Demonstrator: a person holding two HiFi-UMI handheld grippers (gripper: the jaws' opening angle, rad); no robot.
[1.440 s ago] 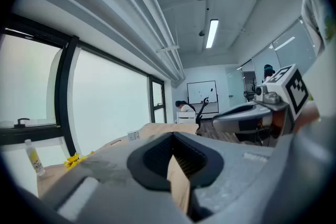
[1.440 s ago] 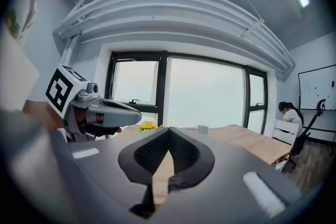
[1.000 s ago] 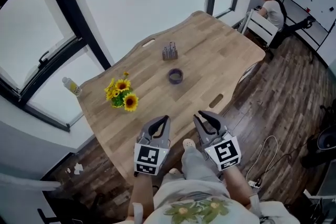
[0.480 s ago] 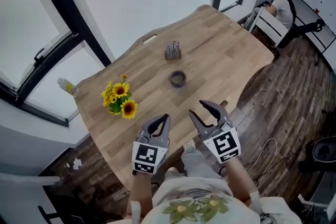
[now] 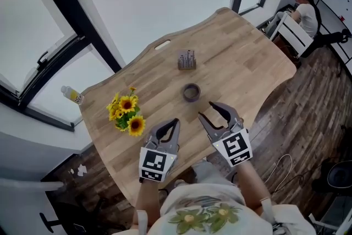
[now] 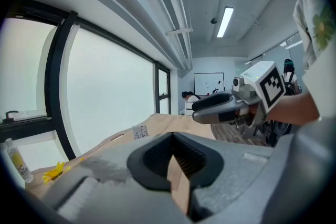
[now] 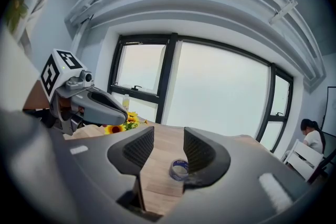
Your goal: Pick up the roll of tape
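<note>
The roll of tape, dark with a pale inner ring, lies flat near the middle of the wooden table. My right gripper hovers just short of it, jaws opening, nothing between them. In the right gripper view the tape shows ahead in the gap of the right gripper, close to the right pad but apart from it. My left gripper is over the table's near edge, left of the right one, jaws together and empty. The left gripper view shows the left gripper shut.
A bunch of yellow sunflowers lies on the table's left part. A small stand of metal pieces sits beyond the tape. A bottle stands on the window sill. A person sits at the far right, away from the table.
Both grippers have moved forward over the table toward the tape. The right gripper's jaws have spread from nearly together to wide apart. The left jaws stay shut.
</note>
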